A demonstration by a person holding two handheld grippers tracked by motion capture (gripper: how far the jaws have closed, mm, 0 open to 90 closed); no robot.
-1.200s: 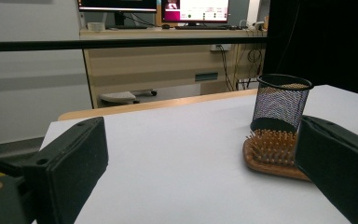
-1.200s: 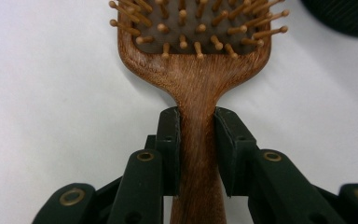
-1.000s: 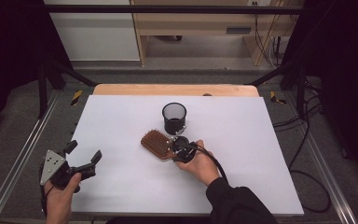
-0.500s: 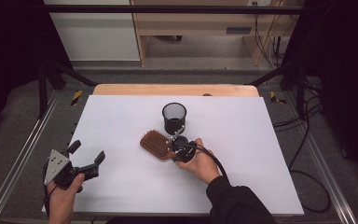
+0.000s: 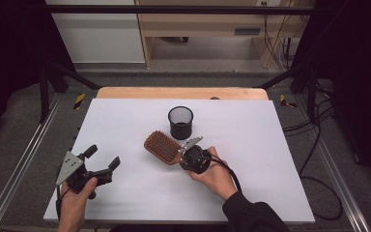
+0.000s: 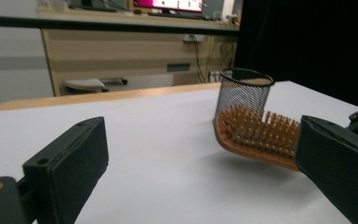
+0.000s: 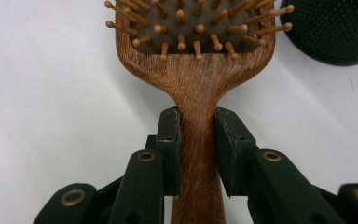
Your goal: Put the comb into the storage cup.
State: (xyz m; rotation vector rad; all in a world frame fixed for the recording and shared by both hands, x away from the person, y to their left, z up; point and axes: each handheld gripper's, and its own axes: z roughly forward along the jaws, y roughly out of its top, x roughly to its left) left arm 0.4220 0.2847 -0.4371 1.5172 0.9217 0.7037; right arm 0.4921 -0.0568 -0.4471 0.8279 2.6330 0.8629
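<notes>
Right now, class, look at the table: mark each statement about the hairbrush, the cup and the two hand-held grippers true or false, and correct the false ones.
1. The right hand-held gripper grips the hairbrush by its handle. True.
2. The hairbrush stands inside the mesh cup. False: it is outside, beside the cup.
3. The left hand-held gripper is open and holds nothing. True.
4. The brush's bristles face down. False: they point upward.
5. The mesh cup lies tipped over. False: it stands upright.

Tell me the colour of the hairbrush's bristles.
Light orange-tan with rounded tips, on the brown wooden hairbrush; clearest in the right gripper view.
</notes>
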